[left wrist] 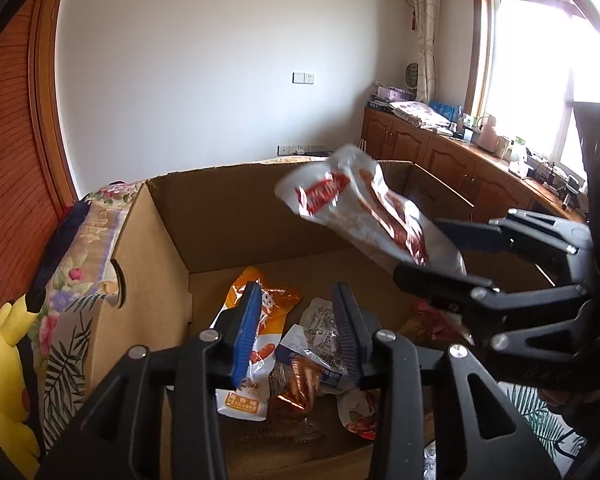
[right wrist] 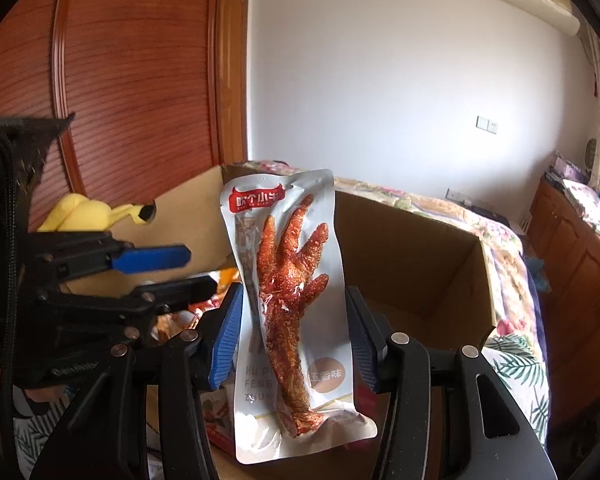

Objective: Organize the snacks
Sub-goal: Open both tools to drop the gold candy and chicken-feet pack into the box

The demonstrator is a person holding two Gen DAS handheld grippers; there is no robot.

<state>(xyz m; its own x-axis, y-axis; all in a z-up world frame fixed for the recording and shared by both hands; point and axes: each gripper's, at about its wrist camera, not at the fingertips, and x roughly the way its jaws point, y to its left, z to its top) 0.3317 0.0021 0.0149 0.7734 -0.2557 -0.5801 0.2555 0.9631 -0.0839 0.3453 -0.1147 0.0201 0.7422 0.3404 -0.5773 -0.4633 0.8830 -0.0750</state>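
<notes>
An open cardboard box [left wrist: 236, 216] sits on a flowered bed and holds several snack packets [left wrist: 256, 320]. My left gripper [left wrist: 296, 320] is open and empty just above those packets. My right gripper [right wrist: 296, 340] has its jaws spread, with a white chicken-foot packet [right wrist: 292, 304] between them; the packet appears loose and blurred over the box. In the left wrist view the same packet [left wrist: 364, 216] is at the right gripper's fingertips [left wrist: 444, 252] above the box. The left gripper also shows in the right wrist view [right wrist: 180, 276].
A yellow plush toy [left wrist: 4, 360] lies left of the box. Wooden cabinets [left wrist: 440, 152] with clutter stand under a window on the right. A wooden wardrobe [right wrist: 112, 80] is behind the bed.
</notes>
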